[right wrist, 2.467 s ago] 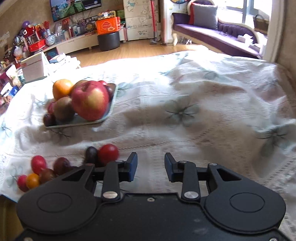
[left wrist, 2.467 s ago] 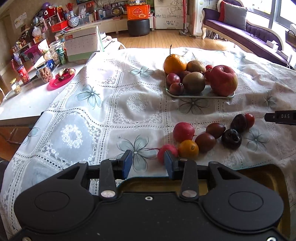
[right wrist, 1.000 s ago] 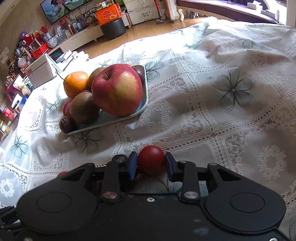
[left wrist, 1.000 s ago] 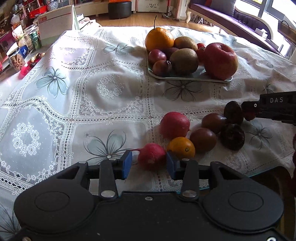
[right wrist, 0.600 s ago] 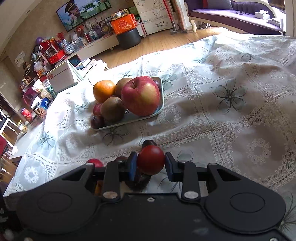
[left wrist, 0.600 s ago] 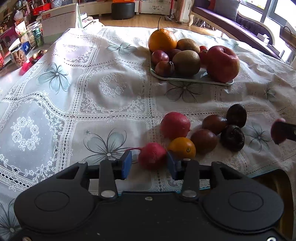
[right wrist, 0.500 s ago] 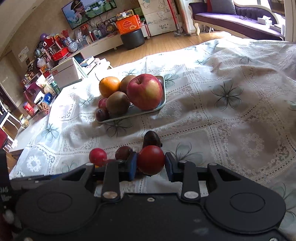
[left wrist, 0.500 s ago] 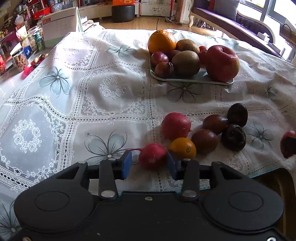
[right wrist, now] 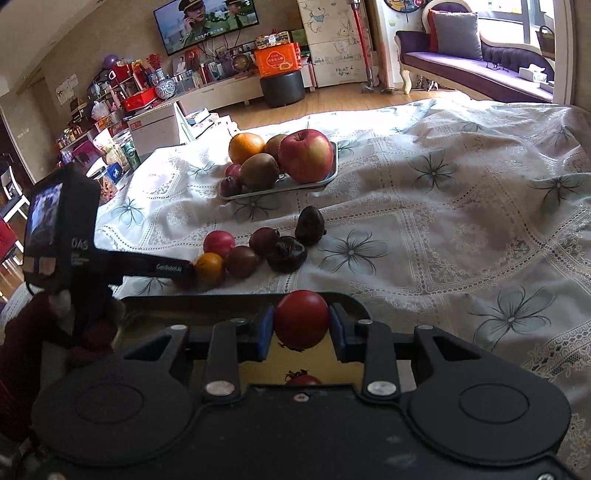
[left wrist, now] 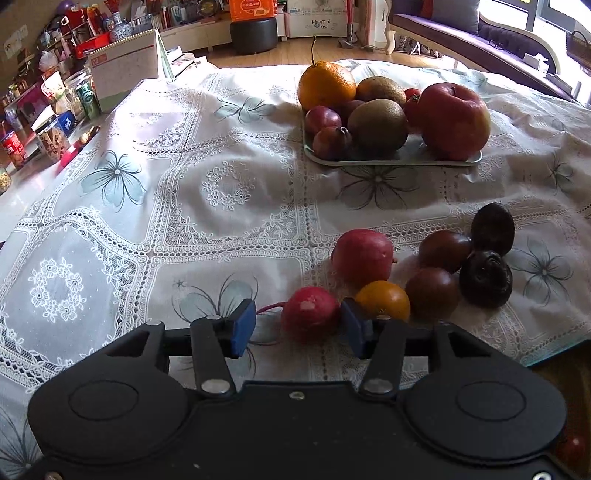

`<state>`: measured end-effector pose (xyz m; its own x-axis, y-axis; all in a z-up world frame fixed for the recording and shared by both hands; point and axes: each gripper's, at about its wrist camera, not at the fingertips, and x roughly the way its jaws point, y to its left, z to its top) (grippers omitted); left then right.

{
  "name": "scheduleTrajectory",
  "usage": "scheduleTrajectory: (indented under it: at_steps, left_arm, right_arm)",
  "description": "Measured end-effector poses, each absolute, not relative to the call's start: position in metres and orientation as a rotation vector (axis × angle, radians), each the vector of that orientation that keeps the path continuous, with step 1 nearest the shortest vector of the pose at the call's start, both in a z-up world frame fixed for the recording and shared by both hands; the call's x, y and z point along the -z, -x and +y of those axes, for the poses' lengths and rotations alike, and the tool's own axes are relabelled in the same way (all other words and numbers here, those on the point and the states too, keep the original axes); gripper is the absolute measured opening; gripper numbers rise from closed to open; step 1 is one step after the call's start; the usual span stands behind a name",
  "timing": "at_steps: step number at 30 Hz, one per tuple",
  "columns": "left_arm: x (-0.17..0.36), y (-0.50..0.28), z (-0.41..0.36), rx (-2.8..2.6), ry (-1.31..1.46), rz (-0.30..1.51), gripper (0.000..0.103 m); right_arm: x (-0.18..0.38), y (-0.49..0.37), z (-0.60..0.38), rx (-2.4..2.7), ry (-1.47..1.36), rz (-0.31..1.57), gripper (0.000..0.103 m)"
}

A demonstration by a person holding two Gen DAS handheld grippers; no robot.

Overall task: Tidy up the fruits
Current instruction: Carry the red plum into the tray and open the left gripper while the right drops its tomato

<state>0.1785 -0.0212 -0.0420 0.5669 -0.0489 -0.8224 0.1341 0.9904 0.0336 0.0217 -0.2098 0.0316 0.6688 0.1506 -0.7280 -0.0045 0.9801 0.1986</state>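
My right gripper (right wrist: 301,328) is shut on a small red tomato (right wrist: 301,318) and holds it above a shiny golden tray (right wrist: 317,363) at the table's near edge. My left gripper (left wrist: 297,326) is open around a red radish (left wrist: 310,312) lying on the tablecloth; it also shows in the right wrist view (right wrist: 110,264). Beside the radish lie a small orange (left wrist: 382,300), a red fruit (left wrist: 362,256), dark plums (left wrist: 432,291) and dark wrinkled fruits (left wrist: 484,273). A pale tray (left wrist: 391,159) farther back holds a big apple (left wrist: 453,120), kiwis, an orange and plums.
A white lace tablecloth (left wrist: 221,192) covers the table. Jars, cans and a box (left wrist: 122,74) stand off its far left. The table's front edge (left wrist: 554,350) is close on the right. A sofa (right wrist: 476,70) and a TV (right wrist: 207,22) are behind.
My right gripper closed on the tomato, lifted it and drew back toward the near edge, over the golden tray. My left gripper stays open around the radish.
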Motion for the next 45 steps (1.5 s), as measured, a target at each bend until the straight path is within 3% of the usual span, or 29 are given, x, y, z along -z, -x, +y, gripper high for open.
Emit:
scheduleTrajectory:
  at_steps: [3,4,20,45]
  left_arm:
    - [0.043,-0.184,-0.021,0.121,-0.074,0.978,0.057]
    - [0.043,-0.185,-0.020,0.145,-0.053,0.987,0.045]
    - [-0.024,-0.105,0.002,0.123,-0.032,0.917,0.045]
    - [0.003,-0.053,0.002,0.098,-0.061,0.968,0.045]
  right_arm:
    - [-0.027,-0.022,-0.205,-0.098,-0.180,0.849,0.034]
    - [-0.026,-0.021,-0.202,-0.095,-0.173,0.849,0.034]
    - [-0.031,-0.001,-0.183,-0.099,-0.117,0.857,0.034]
    - [-0.017,0.005,-0.173,-0.071,-0.080,0.909,0.034]
